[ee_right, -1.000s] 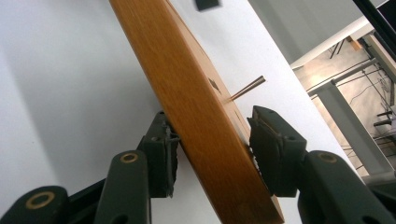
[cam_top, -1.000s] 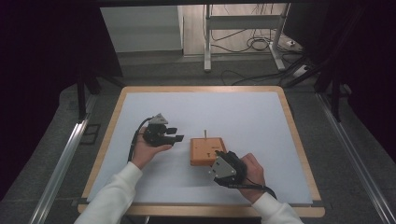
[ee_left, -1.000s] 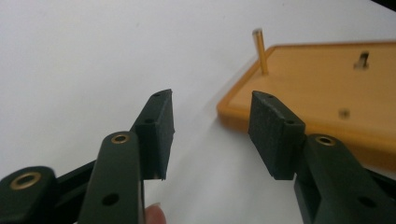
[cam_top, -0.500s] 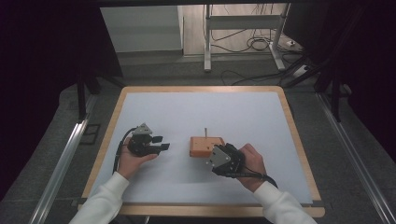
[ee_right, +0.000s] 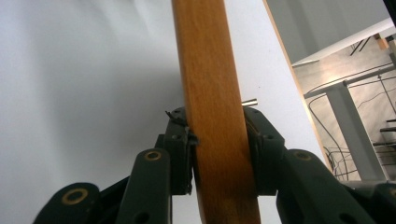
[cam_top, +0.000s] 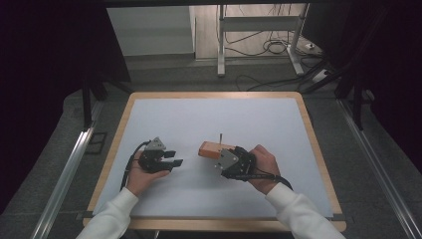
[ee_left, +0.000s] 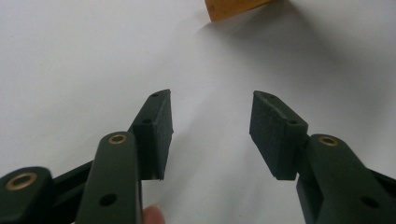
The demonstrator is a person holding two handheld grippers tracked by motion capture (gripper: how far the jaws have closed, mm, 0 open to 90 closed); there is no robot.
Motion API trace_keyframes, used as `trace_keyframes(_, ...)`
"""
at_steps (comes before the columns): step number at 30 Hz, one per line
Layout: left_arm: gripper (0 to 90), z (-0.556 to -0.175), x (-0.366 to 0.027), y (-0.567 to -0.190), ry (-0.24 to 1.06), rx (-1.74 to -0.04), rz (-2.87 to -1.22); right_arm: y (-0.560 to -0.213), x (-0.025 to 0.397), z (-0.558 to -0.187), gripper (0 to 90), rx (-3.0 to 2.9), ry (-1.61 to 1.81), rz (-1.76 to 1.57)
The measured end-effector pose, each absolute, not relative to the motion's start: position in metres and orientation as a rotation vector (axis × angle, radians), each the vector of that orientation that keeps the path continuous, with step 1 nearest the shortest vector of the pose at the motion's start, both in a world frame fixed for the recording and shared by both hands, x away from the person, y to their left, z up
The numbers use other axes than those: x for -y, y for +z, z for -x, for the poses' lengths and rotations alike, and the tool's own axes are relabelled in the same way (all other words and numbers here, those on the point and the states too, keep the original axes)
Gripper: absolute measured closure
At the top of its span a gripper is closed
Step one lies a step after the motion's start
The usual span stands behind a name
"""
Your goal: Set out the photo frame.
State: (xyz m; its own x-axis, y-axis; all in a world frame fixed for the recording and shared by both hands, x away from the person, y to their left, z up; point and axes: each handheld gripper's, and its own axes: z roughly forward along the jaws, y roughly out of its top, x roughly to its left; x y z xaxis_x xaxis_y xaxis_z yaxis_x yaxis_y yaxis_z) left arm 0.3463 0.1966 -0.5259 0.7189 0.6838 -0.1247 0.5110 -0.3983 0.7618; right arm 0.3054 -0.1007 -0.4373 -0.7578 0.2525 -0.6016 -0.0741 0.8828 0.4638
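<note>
One white table [cam_top: 214, 114] with a pale wooden rim takes up the middle of the high view, its near edge partly covered by the person's two white sleeves. Beyond it, the floor, a metal stand and some loose cables are dim and hard to make out, and both sides of that view fall into black.

One wooden block [cam_top: 215, 150] is on show, orange-brown, held just off centre toward the person's right. In the high view its near end is hidden behind the right gripper [cam_top: 230, 160]; in the right gripper view the block [ee_right: 212, 107] runs off both the top and bottom edges, so its full length cannot be seen. One thin metal pin [cam_top: 220, 137] rises from it, and in the right gripper view only its tip [ee_right: 250, 101] pokes out past the block. The right gripper's jaws are clamped on the block's two broad faces.

The left gripper [cam_top: 169, 158] sits well apart from the block, low over the bare white surface, jaws spread wide with nothing between them. In the left gripper view one corner of the block [ee_left: 233, 8] is cut off by the top edge, and a fingertip [ee_left: 152, 214] peeks in at the bottom.
</note>
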Motion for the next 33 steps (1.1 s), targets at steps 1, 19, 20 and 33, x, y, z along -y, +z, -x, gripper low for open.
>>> trace_keyframes(1,49.2,-0.347,-0.197,-0.526,0.262,-0.908,-2.084,-0.437,0.100,-0.306,66.9,-2.354,0.616,-0.122)
trace_keyframes(19,49.2,-0.348,-0.201,-0.527,0.253,-0.924,-2.067,-0.414,0.093,-0.294,69.3,-2.469,0.723,-0.055)
trace_keyframes(20,49.1,-0.348,-0.201,-0.527,0.254,-0.924,-2.065,-0.412,0.094,-0.292,69.3,-2.483,0.745,-0.060)
trace_keyframes(33,48.8,-0.348,-0.200,-0.527,0.248,-0.930,-2.067,-0.403,0.105,-0.300,67.5,-2.501,0.818,-0.122)
